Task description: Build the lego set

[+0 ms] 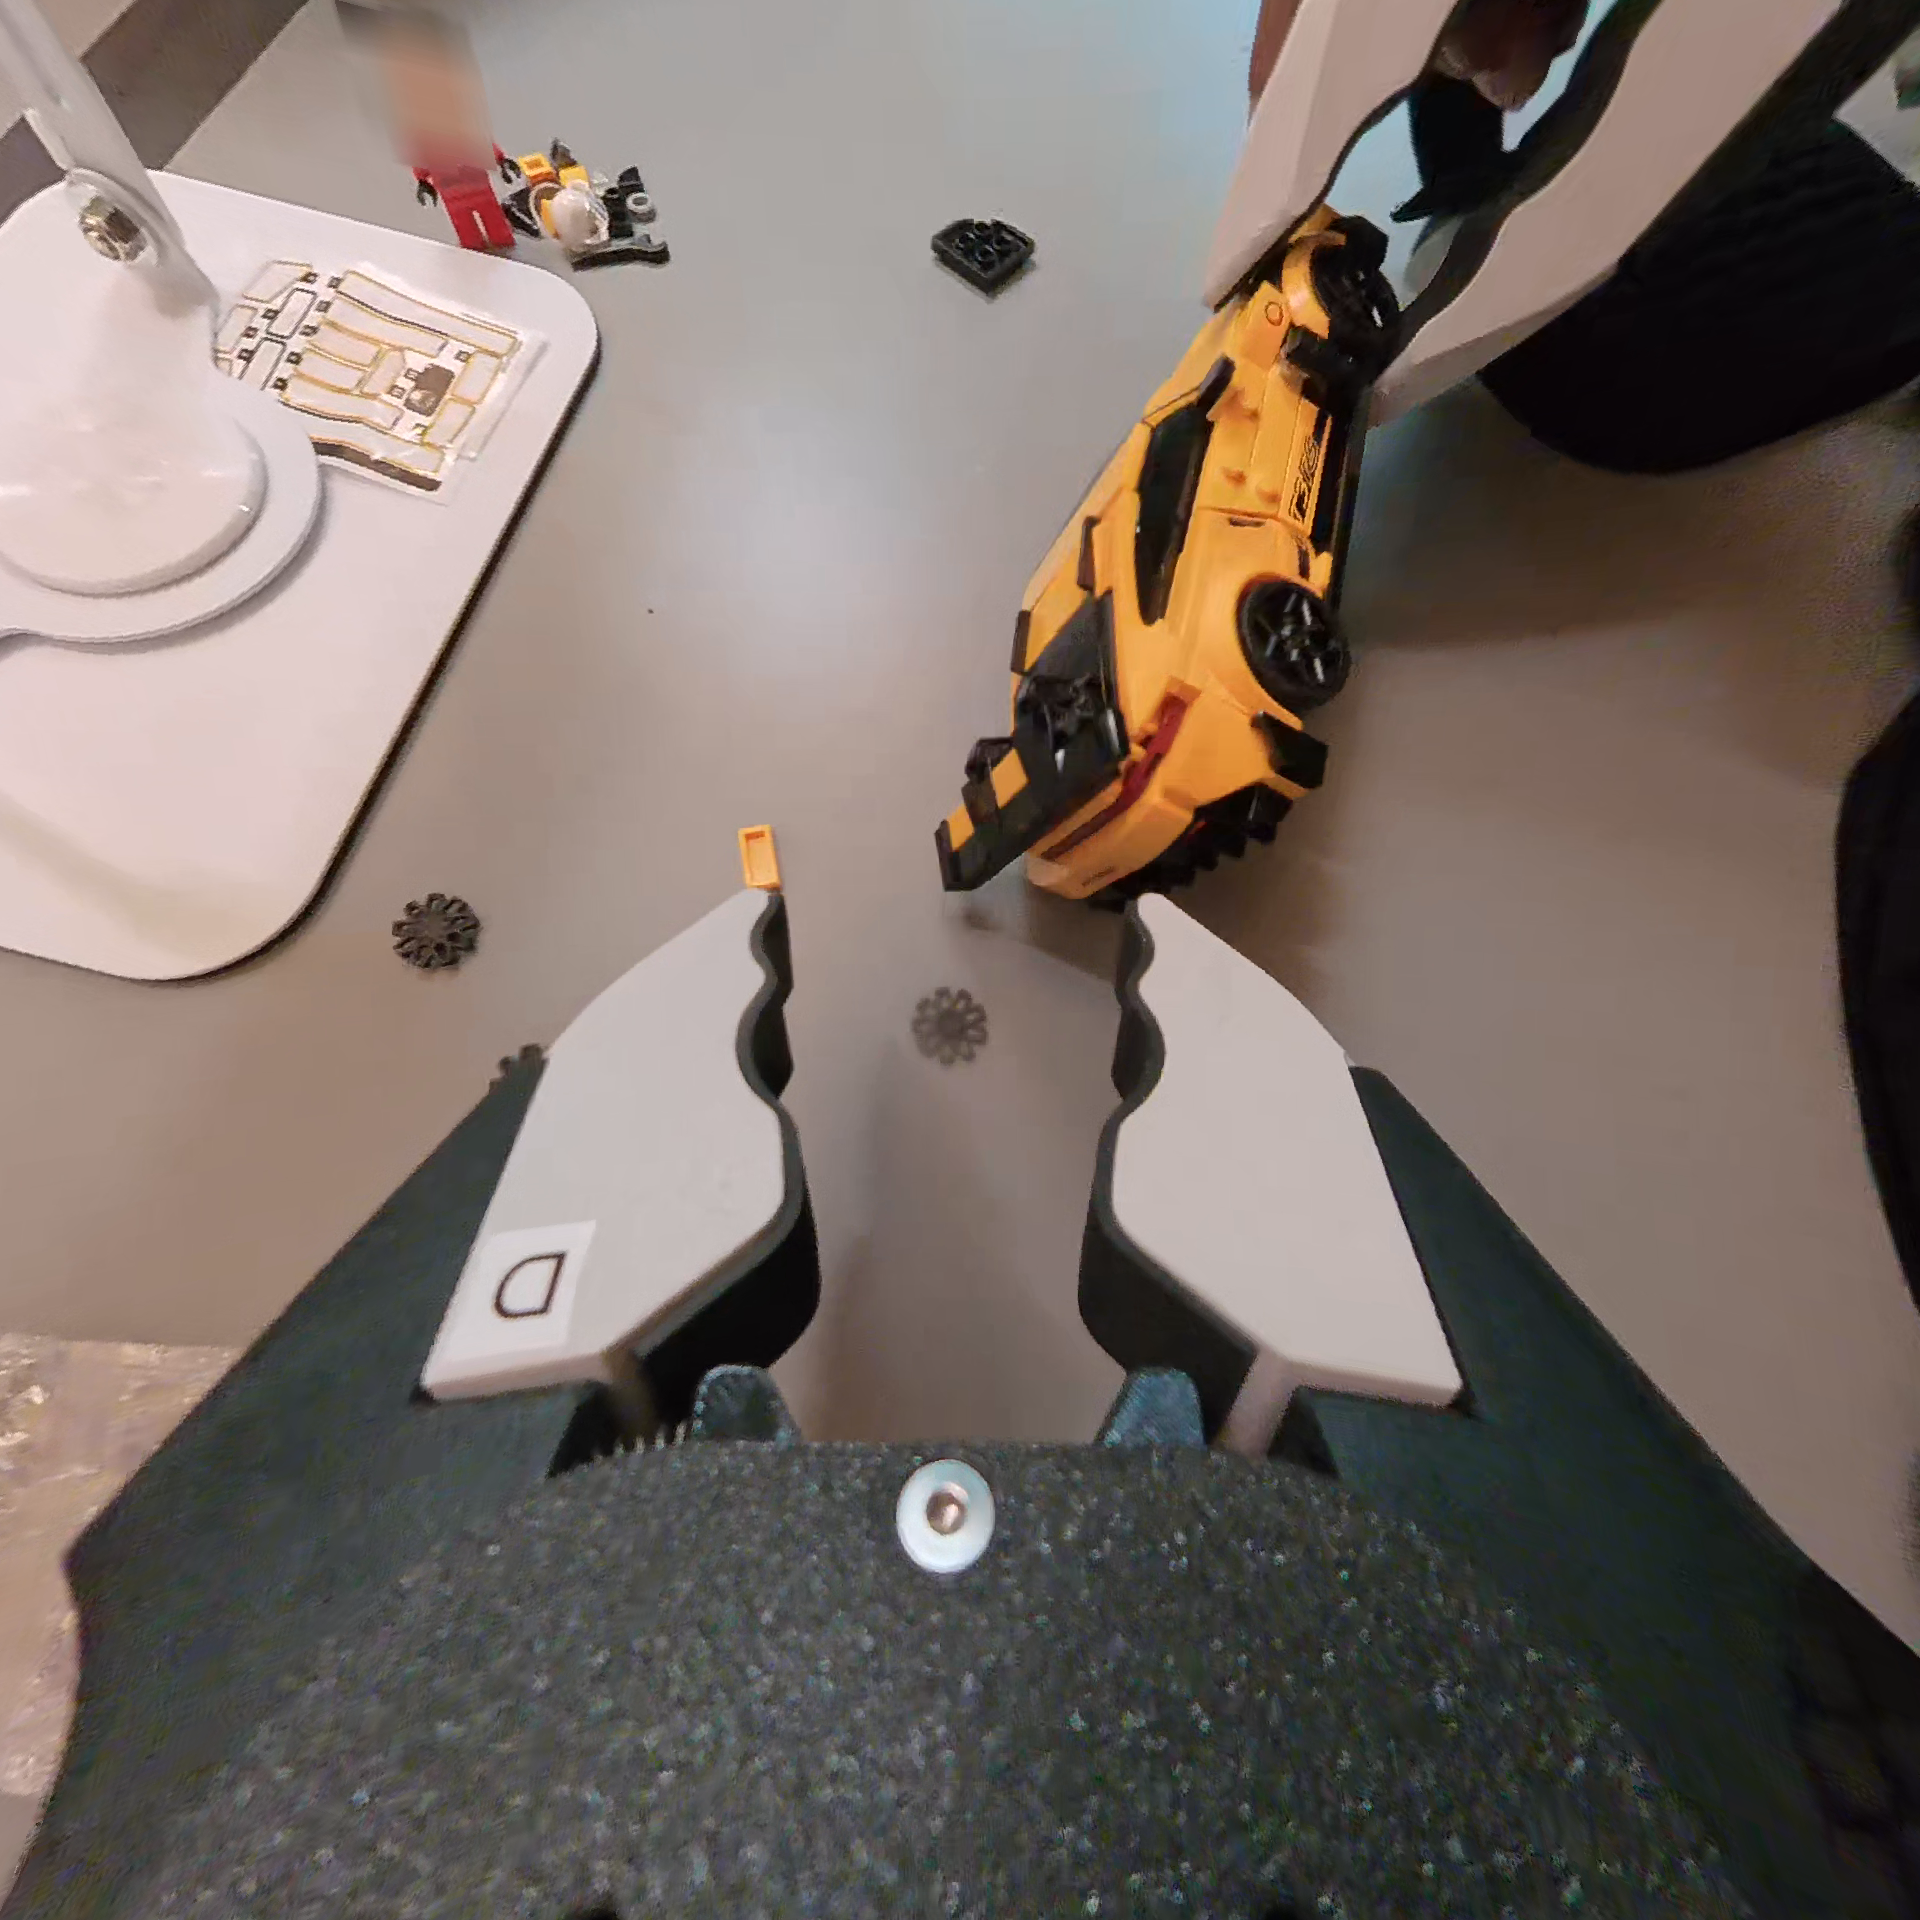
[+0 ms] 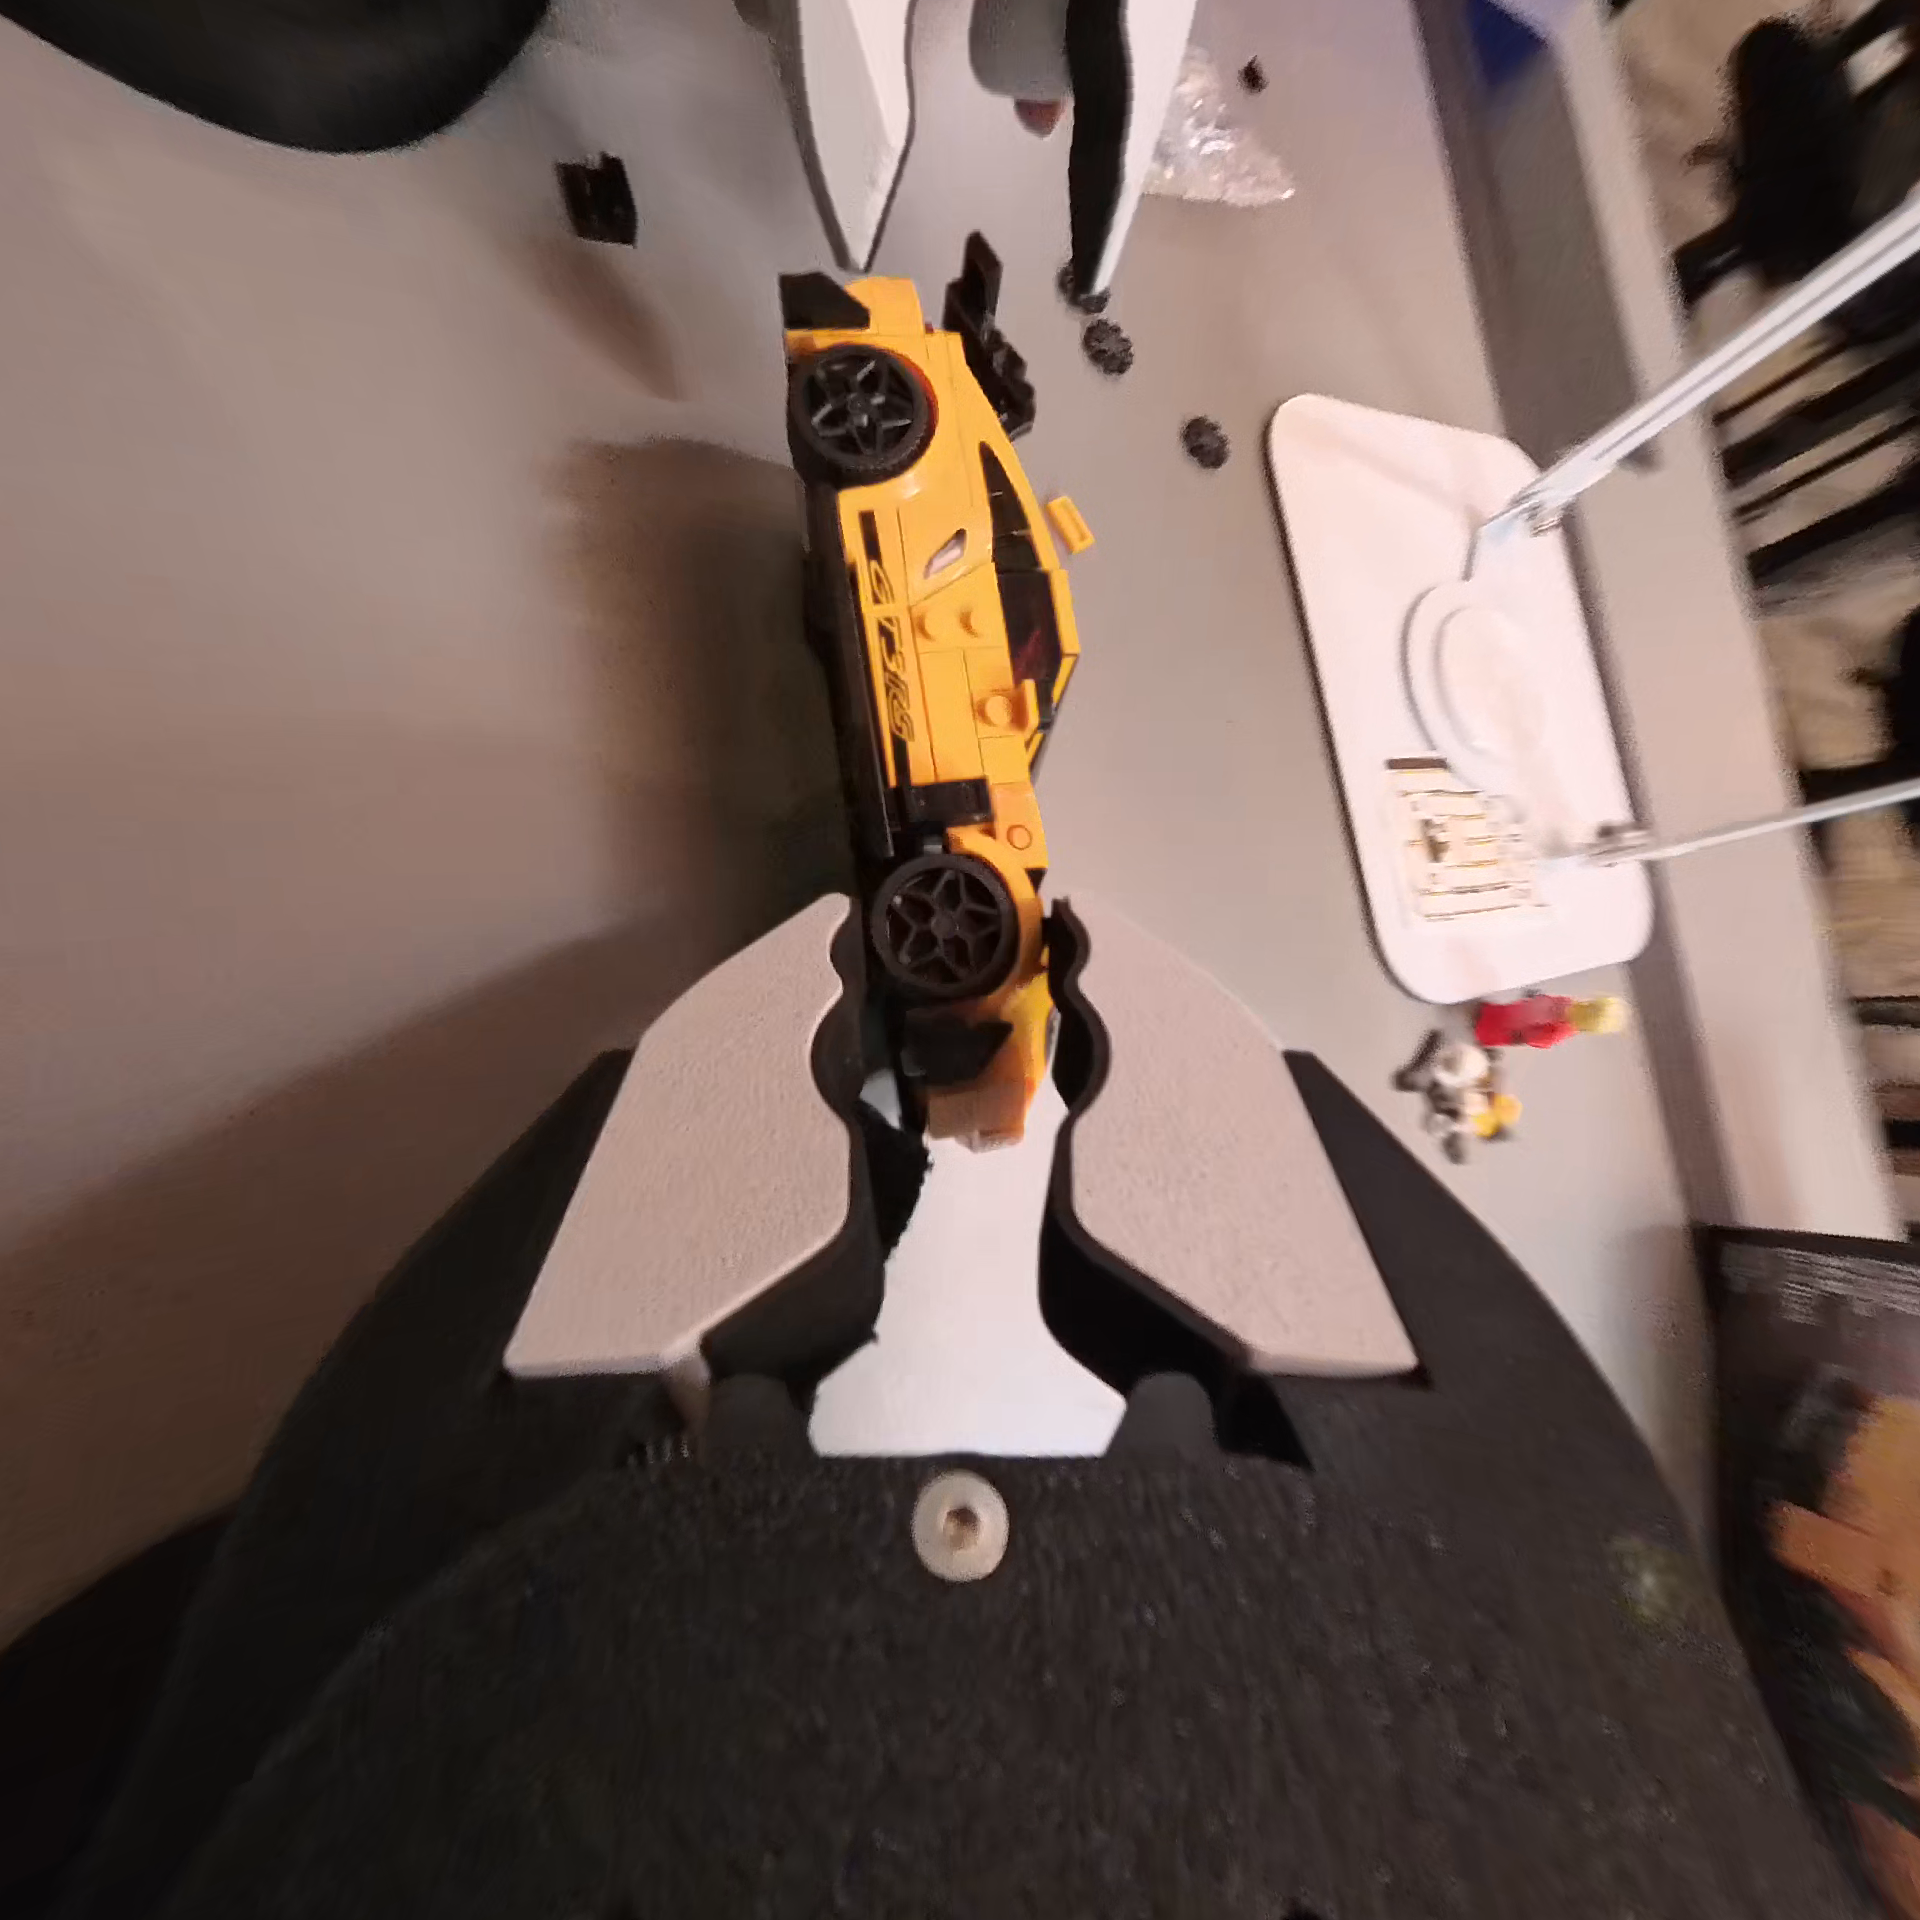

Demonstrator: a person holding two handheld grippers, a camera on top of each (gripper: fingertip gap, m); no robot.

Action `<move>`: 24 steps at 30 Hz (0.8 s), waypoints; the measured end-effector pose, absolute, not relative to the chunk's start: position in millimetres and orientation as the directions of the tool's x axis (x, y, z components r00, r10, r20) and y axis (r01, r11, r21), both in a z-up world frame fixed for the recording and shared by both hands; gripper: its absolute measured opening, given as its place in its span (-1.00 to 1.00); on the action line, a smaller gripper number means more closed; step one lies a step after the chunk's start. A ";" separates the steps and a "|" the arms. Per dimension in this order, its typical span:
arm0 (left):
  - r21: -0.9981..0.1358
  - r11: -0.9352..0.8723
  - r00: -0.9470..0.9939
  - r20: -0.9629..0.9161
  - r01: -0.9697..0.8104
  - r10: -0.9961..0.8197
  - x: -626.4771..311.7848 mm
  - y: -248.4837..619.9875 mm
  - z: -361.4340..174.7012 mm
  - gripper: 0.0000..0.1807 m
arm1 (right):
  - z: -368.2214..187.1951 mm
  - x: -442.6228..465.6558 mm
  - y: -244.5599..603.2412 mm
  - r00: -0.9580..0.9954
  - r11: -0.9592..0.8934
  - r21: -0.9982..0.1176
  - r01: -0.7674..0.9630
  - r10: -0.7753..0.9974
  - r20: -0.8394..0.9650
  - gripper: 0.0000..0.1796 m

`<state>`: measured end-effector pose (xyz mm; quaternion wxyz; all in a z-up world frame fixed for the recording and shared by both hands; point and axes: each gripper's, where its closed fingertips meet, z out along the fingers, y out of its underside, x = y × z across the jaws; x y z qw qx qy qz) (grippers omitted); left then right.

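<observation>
A yellow and black lego car [image 1: 1195, 582] lies tilted on its side on the grey table. My right gripper [image 2: 956, 935] is shut on one end of the car [image 2: 935, 623], by a black wheel; it shows at the top right of the left wrist view [image 1: 1314, 343]. My left gripper [image 1: 954, 914] is open and empty, just short of the car's other end, where a black and yellow flap hangs. A small orange piece [image 1: 758, 857] lies at its left fingertip and also shows in the right wrist view [image 2: 1070, 523].
Black rim inserts [image 1: 436, 932] [image 1: 949, 1023] lie loose on the table. A black plate [image 1: 982, 249], a red minifigure [image 2: 1538, 1020] and a pile of small parts [image 1: 582, 208] lie farther off. A white stand base [image 1: 208, 675] carries a sticker sheet [image 1: 364, 364]. The gap from one gripper's tips to the other's is roughly 15 centimetres. To the small orange piece [image 1: 758, 857]: left tips about 6 centimetres, right tips about 15 centimetres. Look for it in the right wrist view [image 2: 1071, 523] too.
</observation>
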<state>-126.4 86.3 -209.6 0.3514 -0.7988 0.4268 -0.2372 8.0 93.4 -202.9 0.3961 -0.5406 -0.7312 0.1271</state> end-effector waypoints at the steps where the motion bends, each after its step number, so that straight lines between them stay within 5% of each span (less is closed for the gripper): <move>1: -0.763 -0.385 0.515 0.081 -0.519 -0.853 -125.0 83.9 -209.7 -0.33 | -202.7 8.6 90.8 -0.091 0.416 -0.598 0.685 0.863 0.496 -0.64; 10: -0.728 -0.346 0.422 0.086 -0.592 -0.902 -107.5 49.6 -218.3 -0.31 | -209.8 17.4 70.6 -0.049 0.587 -0.357 0.727 0.563 0.825 -0.63; 24: -0.690 -0.361 0.458 0.049 -0.628 -0.888 -90.5 28.9 -240.6 -0.30 | -233.3 27.2 47.8 -0.114 0.581 -0.232 0.780 0.497 0.860 -0.58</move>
